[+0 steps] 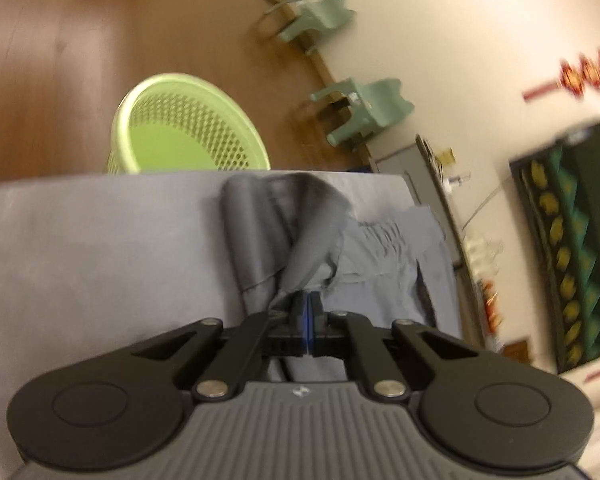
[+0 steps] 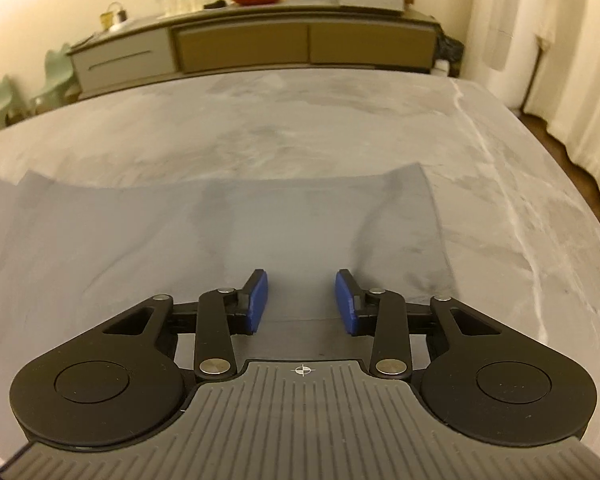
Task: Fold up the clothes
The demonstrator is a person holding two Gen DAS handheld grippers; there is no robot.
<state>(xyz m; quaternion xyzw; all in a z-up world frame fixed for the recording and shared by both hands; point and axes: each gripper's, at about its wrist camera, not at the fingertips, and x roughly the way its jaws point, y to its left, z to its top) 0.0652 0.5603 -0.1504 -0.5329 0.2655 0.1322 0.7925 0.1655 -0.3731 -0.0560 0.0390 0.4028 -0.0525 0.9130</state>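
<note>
A grey-blue garment [image 1: 384, 256] lies on the grey table [image 1: 80, 248], with an elastic gathered band showing and one part folded up in a ridge. My left gripper [image 1: 307, 300] is shut on a fold of the garment and holds it lifted off the table. In the right wrist view the garment [image 2: 180, 232] lies flat and smooth across the marbled grey table [image 2: 340, 120]. My right gripper [image 2: 302, 300] is open with blue pads [image 2: 258, 300], low over the flat cloth and holding nothing.
A light green mesh basket [image 1: 188, 132] stands on the wooden floor beyond the table's far edge. Two pale green chairs [image 1: 364, 108] stand by the wall. A long sideboard [image 2: 260, 44] with dishes runs behind the table. A white curtain [image 2: 560, 60] hangs at the right.
</note>
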